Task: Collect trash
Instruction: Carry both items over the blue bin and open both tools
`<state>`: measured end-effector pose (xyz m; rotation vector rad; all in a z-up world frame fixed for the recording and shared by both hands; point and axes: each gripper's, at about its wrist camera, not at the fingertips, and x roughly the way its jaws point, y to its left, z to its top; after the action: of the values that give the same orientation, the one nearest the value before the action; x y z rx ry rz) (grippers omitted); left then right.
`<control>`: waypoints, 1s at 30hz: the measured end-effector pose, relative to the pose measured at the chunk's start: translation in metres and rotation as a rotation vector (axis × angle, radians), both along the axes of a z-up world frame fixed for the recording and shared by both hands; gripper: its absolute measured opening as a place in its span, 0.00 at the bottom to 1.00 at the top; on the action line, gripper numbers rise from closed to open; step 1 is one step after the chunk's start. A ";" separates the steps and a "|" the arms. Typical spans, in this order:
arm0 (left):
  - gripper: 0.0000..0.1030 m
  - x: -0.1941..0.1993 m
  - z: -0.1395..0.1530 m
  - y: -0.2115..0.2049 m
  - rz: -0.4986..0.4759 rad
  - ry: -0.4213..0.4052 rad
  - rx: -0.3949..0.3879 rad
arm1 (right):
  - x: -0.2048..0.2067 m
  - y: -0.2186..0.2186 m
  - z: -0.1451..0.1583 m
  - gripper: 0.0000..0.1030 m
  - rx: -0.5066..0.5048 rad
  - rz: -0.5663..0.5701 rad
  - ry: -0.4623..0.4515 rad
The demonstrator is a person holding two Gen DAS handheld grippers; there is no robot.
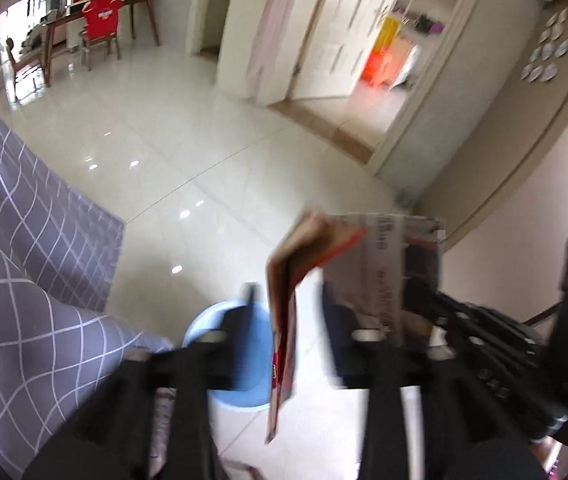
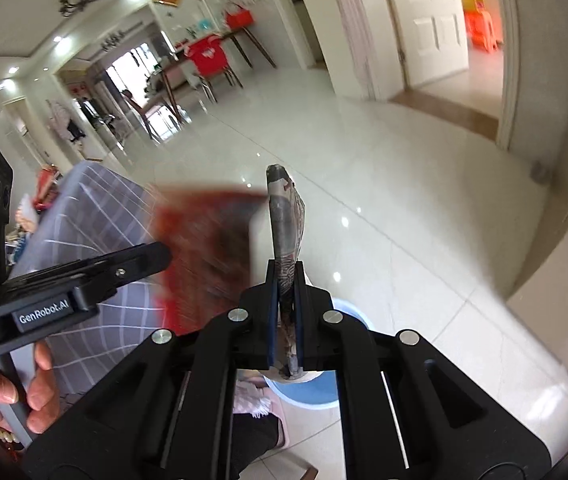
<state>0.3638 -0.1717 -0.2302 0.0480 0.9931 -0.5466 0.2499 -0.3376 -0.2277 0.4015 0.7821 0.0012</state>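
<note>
Above the bin (image 2: 324,394), light, floppy paper (image 2: 286,216) is pinched edgewise by the clenched right claw (image 2: 286,320); a stiff carton (image 1: 284,312) hangs between the released left claw (image 1: 288,332).

Right gripper (image 2: 287,280) clamps a wrapper (image 2: 286,216); red carton (image 2: 204,252), seemingly, beside.

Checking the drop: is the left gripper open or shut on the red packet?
Open. The left gripper has its jaws standing apart, and the red packet hangs loose between them above the blue bin.
</note>
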 end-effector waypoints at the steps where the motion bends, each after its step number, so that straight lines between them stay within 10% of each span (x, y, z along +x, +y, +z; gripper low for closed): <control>1: 0.60 0.002 -0.006 -0.003 0.010 0.004 0.018 | 0.003 -0.001 -0.009 0.07 0.002 -0.001 0.020; 25: 0.68 0.007 -0.016 0.046 0.065 -0.028 0.083 | 0.032 0.029 -0.023 0.09 0.013 0.042 0.047; 30: 0.71 0.004 -0.007 0.056 0.076 -0.041 0.070 | 0.033 0.028 -0.022 0.54 0.006 -0.005 0.028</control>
<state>0.3680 -0.1159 -0.2376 0.0829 0.9698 -0.4395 0.2834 -0.3100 -0.2492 0.4100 0.8089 -0.0062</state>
